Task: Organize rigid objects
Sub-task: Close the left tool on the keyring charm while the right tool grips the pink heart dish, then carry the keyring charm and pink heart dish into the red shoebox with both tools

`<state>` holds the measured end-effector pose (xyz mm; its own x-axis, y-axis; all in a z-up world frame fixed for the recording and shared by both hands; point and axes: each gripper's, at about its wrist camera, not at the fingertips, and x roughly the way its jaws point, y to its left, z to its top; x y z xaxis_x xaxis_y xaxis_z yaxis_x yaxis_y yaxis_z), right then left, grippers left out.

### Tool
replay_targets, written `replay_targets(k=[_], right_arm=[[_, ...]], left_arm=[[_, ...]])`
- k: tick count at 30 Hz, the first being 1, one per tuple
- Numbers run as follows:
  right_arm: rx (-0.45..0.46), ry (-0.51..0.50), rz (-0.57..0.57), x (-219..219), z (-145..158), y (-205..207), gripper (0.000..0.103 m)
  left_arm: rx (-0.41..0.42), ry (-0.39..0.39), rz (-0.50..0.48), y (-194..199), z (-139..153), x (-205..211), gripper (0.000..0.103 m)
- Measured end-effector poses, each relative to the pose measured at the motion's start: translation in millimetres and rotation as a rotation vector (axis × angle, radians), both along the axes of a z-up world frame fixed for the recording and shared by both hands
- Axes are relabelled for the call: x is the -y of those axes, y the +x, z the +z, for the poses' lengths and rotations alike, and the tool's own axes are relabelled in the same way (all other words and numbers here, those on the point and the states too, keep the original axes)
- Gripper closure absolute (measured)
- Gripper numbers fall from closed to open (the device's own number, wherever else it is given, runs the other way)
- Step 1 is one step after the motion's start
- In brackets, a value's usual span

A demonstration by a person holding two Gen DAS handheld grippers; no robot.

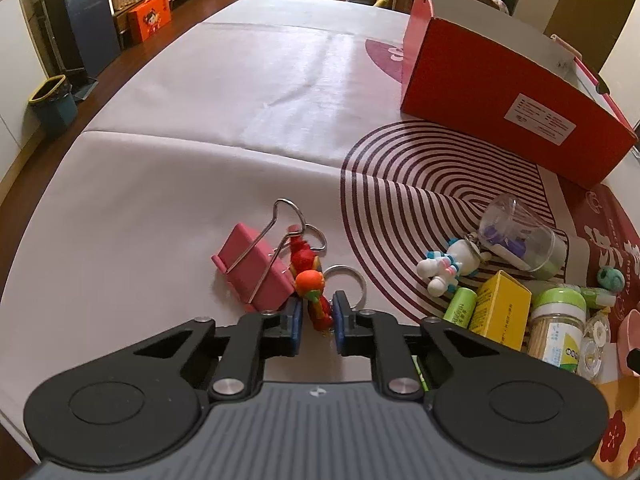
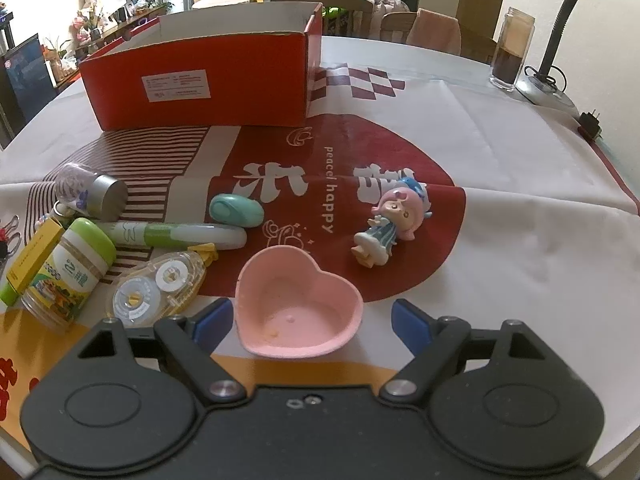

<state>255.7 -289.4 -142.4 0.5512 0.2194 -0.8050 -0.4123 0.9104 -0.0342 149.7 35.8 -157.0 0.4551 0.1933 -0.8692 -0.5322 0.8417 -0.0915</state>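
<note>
In the left wrist view my left gripper point(image 1: 318, 320) is shut on a small red-and-orange figure keychain point(image 1: 314, 292) that lies on the tablecloth, its metal ring point(image 1: 352, 276) just to the right. A pink binder clip point(image 1: 252, 268) touches the figure on the left. In the right wrist view my right gripper point(image 2: 314, 320) stands open around a pink heart-shaped bowl point(image 2: 298, 312); its blue pads point(image 2: 216, 316) do not press on the bowl. An open red cardboard box point(image 2: 200, 80) stands further back, also seen as the red box point(image 1: 500, 92).
Between the grippers lies a cluster: white toy keychain point(image 1: 440, 268), clear jar point(image 1: 520, 236), yellow carton point(image 1: 500, 308), green-lidded jar point(image 2: 68, 268), green pen point(image 2: 176, 236), teal oval point(image 2: 236, 210), correction tape point(image 2: 160, 288). A pink-haired doll point(image 2: 384, 224) lies right. Glass jar point(image 2: 512, 52) and lamp point(image 2: 556, 40) stand far right.
</note>
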Motion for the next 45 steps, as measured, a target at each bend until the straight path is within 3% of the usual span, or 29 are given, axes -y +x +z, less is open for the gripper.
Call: replay_targets(k=[13, 15, 17, 23, 32, 45], right_arm=[[-0.024, -0.008, 0.040, -10, -3, 11, 0.014], [-0.044, -0.040, 0.054, -13, -7, 13, 0.018], [-0.065, -0.062, 0.070, -16, -11, 14, 0.033], [-0.070, -0.057, 0.119, -13, -6, 15, 0.033], [-0.067, 0.008, 0.152, -6, 27, 23, 0.033], [-0.003, 0.084, 0.231, -19, 82, 61, 0.033]], left_arm=[[0.027, -0.003, 0.027, -13, 11, -2, 0.092], [0.032, -0.008, 0.030, -15, 15, -3, 0.092], [0.036, -0.012, 0.035, -18, 18, -4, 0.092], [0.065, -0.010, 0.045, -24, 31, -3, 0.092], [0.103, -0.013, 0.056, -23, 52, 0, 0.092], [0.155, 0.007, -0.016, 14, 87, 18, 0.092]])
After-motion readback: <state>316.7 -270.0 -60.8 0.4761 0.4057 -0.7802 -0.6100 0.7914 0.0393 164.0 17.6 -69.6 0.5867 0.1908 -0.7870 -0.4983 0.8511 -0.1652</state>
